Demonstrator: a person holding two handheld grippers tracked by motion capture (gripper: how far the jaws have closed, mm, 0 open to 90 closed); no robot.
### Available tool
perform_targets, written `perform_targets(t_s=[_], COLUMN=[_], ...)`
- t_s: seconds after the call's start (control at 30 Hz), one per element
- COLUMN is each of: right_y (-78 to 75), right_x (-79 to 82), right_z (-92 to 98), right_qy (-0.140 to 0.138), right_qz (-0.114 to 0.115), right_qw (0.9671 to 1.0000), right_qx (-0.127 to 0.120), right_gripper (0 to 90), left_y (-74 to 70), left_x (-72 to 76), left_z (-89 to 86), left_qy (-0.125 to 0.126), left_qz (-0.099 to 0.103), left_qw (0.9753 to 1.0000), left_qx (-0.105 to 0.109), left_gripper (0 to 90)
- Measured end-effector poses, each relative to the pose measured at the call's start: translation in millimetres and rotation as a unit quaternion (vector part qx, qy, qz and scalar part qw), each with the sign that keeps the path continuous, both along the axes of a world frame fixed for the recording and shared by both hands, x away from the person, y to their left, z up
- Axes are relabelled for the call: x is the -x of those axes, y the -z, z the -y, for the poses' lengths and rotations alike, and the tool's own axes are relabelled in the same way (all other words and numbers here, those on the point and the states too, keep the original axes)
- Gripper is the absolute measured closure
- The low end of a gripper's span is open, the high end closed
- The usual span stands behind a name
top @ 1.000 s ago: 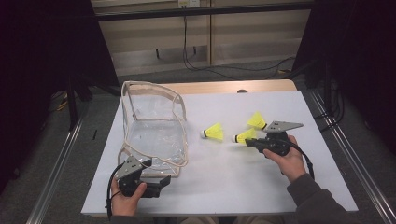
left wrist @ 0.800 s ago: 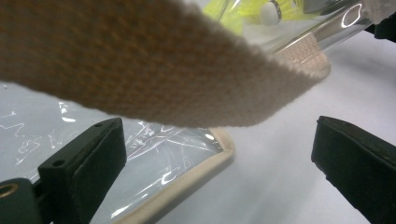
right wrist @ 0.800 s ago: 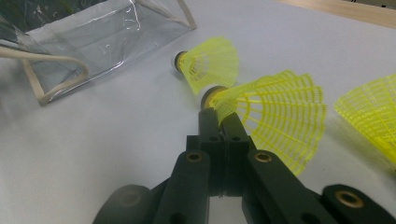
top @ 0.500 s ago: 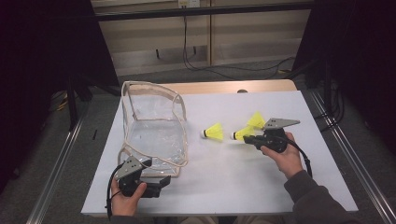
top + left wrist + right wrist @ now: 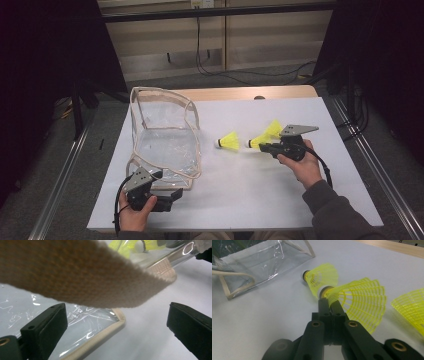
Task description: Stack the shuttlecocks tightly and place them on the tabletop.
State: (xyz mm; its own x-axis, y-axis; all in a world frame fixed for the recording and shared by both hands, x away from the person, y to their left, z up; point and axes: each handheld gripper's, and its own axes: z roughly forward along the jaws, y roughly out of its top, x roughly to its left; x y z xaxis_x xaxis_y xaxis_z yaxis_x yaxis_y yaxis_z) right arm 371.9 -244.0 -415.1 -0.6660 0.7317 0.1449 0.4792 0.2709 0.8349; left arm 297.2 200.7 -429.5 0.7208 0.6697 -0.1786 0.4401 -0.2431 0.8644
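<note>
- My left gripper [image 5: 172, 196] sits at the near edge of the table [image 5: 250, 200], jaws wide apart, right by the near corner of the clear bag [image 5: 165, 142], its strap [image 5: 82, 272] crossing above the jaws.
- Further out, my right gripper [image 5: 329, 302] is clamped on a yellow shuttle [image 5: 359, 302], pinching the skirt just behind the cork.
- A second shuttle [image 5: 228, 141] lies just past that, between claw and bag.
- A third [image 5: 273, 127] lies beyond the held one.

Yellow shuttlecock [image 5: 354, 296] on side, claw-pinched
</note>
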Motion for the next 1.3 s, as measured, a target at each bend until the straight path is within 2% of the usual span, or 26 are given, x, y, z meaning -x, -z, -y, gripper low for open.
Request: perform_targets(t_s=[1.07, 1.3], right_y=[4.0, 4.5], right_x=[-15.8, -19.1], right_z=[-10.2, -16.8], right_qy=[0.002, 0.003], right_qz=[-0.001, -0.002], right_qw=[1.0000, 1.0000], right_qx=[0.005, -0.008], right_gripper=[90.0, 90.0], left_y=[0.3, 0.5], left_x=[-0.5, -0.7], left_z=[-0.4, -0.3], left_qy=[0.000, 0.000], left_qz=[0.000, 0.000], left_qw=[1.0000, 1.0000], left_qx=[0.003, 0.003], left_gripper=[3.0, 3.0])
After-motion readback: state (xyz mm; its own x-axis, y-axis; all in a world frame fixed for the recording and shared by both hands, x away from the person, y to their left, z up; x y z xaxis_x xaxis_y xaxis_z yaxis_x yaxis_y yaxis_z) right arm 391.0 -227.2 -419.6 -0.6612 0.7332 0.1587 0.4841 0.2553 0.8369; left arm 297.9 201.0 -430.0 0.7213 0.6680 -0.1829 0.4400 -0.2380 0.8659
